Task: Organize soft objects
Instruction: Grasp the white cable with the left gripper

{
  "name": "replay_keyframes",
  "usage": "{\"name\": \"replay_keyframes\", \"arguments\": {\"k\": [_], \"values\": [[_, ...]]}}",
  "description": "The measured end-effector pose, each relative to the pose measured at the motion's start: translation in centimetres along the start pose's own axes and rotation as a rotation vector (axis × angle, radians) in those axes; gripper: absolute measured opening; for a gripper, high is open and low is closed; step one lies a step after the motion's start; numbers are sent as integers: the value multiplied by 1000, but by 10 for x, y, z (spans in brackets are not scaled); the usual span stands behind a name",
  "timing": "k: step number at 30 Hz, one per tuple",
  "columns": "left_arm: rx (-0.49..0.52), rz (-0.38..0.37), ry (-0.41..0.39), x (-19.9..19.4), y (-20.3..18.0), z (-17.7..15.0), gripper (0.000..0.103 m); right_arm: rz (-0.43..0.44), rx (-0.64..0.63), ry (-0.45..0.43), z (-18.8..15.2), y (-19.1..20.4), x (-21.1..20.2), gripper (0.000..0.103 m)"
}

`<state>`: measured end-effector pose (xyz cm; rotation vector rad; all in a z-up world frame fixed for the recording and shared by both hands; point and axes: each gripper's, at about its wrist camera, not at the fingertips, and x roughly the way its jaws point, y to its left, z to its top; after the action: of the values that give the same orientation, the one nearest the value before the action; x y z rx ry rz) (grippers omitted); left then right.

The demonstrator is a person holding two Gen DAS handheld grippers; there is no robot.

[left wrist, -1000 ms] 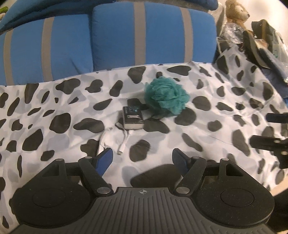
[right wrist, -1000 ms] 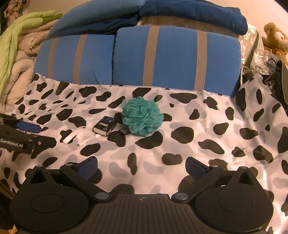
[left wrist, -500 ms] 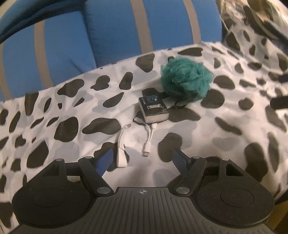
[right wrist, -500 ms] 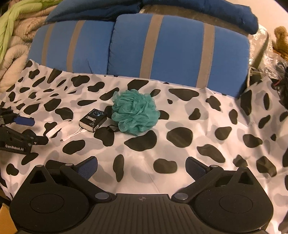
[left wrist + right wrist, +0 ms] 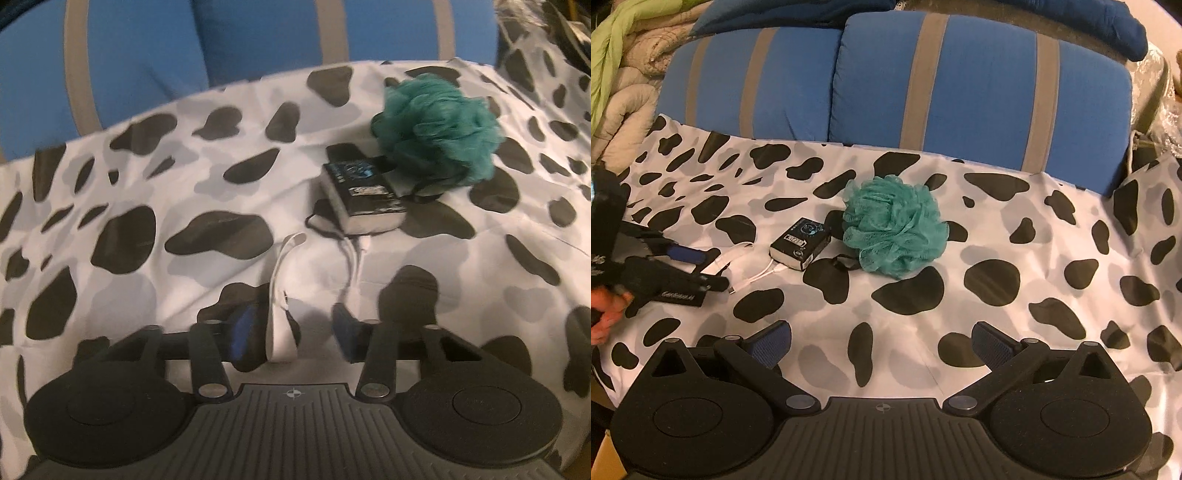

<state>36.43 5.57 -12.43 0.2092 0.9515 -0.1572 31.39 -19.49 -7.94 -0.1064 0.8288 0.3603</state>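
Left tool [image 5: 293, 334] closing around white cable [image 5: 279, 317].

Both grippers [image 5: 291, 328] [image 5: 881, 341] are black plastic with ribbed bases, silver pivot screws and blue-padded jaws; white lettering marks one side.

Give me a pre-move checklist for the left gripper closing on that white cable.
1. White cable between the left gripper fingers: ok, its plug end lies in the gap.
2. Grip seated: not ok, jaws closing, pads not yet pressing it.
3. Second cable branch clear of the jaws: cannot tell, it runs close by the right-hand pad.
4. Cable free of the black box: cannot tell, the cable runs up to it.
5. Teal bath pouf out of the way: ok.
6. Right gripper clear: ok, open and empty.
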Motion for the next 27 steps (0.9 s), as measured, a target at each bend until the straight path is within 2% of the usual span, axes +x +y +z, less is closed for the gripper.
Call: {"name": "replay_keyframes", "arguments": {"k": [2, 3, 4, 8, 14, 21, 27], "values": [[-33, -9, 5, 5, 6, 0, 34, -1, -1, 3, -1, 0, 1, 103], [-48, -13, 6, 6, 8, 0, 26, 0, -1, 4, -1, 0, 1, 103], [-63, -18, 8, 6, 11, 1, 13, -1, -1, 6, 0, 0, 1, 103], [-163, -77, 21, -6, 22, 10, 13, -3, -1, 2, 0, 0, 3, 103], [-270, -76, 8, -54, 29, 19, 13, -9, 22, 0, 0, -4, 2, 103], [-230, -115, 43, -103, -4, -4, 13, -15, 21, 0, 0, -4, 3, 103], [-150, -195, 77, -117, -37, -26, 13, -29, 11, 15, 0, 0, 6, 103]]}}
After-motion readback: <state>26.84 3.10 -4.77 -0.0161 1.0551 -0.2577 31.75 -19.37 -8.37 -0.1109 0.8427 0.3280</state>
